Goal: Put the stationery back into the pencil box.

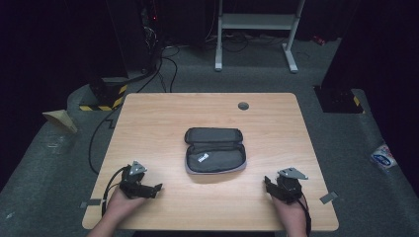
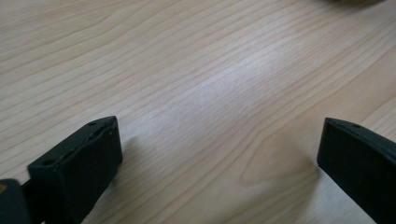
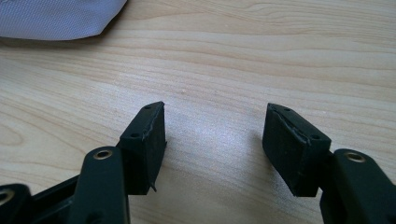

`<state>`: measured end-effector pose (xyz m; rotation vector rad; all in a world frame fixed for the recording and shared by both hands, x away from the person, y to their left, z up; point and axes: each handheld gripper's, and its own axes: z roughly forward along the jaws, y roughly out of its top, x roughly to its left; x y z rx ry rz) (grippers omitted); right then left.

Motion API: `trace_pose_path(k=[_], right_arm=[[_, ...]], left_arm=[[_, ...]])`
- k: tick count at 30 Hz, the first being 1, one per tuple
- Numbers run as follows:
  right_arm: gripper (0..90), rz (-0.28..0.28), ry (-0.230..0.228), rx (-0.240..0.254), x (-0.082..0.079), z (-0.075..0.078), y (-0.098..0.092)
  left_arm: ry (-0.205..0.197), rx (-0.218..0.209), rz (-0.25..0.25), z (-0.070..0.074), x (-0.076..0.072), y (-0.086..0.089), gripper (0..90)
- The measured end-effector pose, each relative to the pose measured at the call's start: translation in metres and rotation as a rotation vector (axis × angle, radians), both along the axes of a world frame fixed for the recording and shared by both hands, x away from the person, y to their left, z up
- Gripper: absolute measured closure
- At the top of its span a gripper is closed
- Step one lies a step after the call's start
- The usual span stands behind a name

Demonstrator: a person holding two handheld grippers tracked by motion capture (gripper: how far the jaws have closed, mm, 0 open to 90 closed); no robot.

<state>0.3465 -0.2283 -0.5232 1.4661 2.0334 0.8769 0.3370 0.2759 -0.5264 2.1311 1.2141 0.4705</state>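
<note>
An open black pouch lies at the middle of the tabletop. The left claw sits at seven o'clock and the right claw at five, both spread and empty. The right gripper view catches the pouch's grey edge at eleven o'clock.

white label on the black pouch, lettering too small to read

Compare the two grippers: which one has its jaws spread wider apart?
The left gripper: in its own view its jaws stand near opposite frame edges, while the right gripper shows a narrower gap. Both are open over bare table.
</note>
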Motion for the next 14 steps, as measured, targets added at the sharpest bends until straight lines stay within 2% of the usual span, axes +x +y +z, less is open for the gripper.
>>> trace_pose_path(k=[5,14], right_arm=[[39.1,-0.003,0.001,0.0,0.0,0.0,0.0],[38.4,-0.003,0.0,-0.001,0.0,0.0,0.0]], left_arm=[[-0.055,-0.016,0.002,-0.004,-0.012,0.005,2.6],[-0.059,-0.014,0.014,-0.004,-0.015,0.004,4.6]])
